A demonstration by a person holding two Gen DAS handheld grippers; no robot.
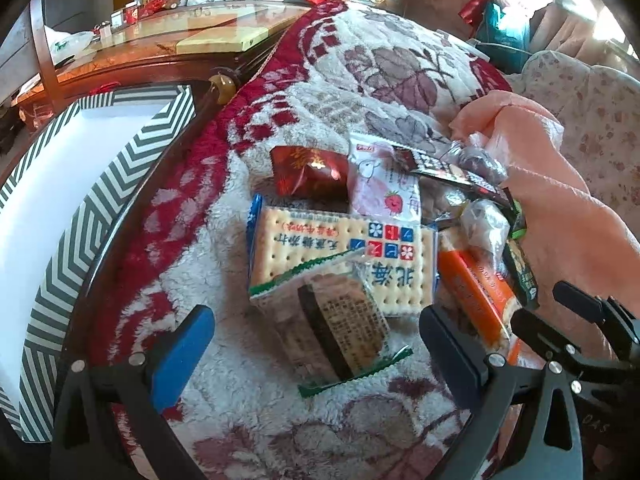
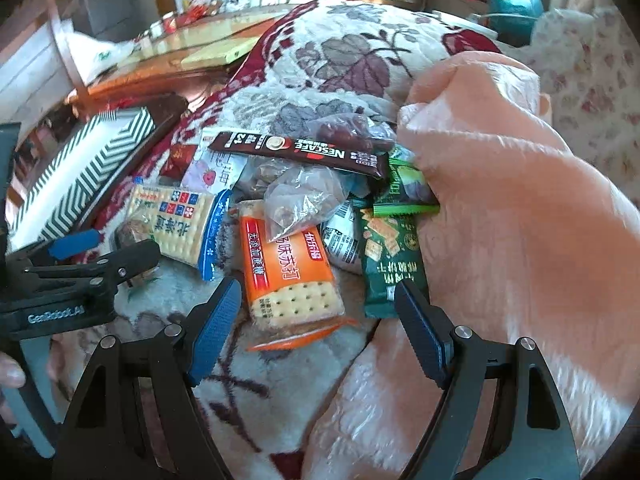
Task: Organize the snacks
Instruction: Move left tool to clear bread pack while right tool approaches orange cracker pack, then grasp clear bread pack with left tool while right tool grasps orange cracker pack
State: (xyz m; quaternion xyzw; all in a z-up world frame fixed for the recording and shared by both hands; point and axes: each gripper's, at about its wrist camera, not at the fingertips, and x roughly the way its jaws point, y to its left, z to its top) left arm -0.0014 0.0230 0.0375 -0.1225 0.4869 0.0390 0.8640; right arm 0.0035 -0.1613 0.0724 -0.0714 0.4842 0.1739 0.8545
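striped box (image 1: 60, 240) empty; snack pile (image 2: 288, 216) beside it on blanket (image 1: 248, 408), unsorted. left gripper (image 1: 316, 356) & right gripper (image 2: 316, 320) both spread apart, holding nothing.

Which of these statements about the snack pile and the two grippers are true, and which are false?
1. Both grippers, left gripper and right gripper, are open. True.
2. The brown Nescafe coffee stick lies under the orange cracker packet. False: it rests on top of the pile, farther away.
3. The chevron-striped green-and-white box holds snacks. False: its visible inside is bare white.
4. A peach fleece blanket lies beside the snacks. True.
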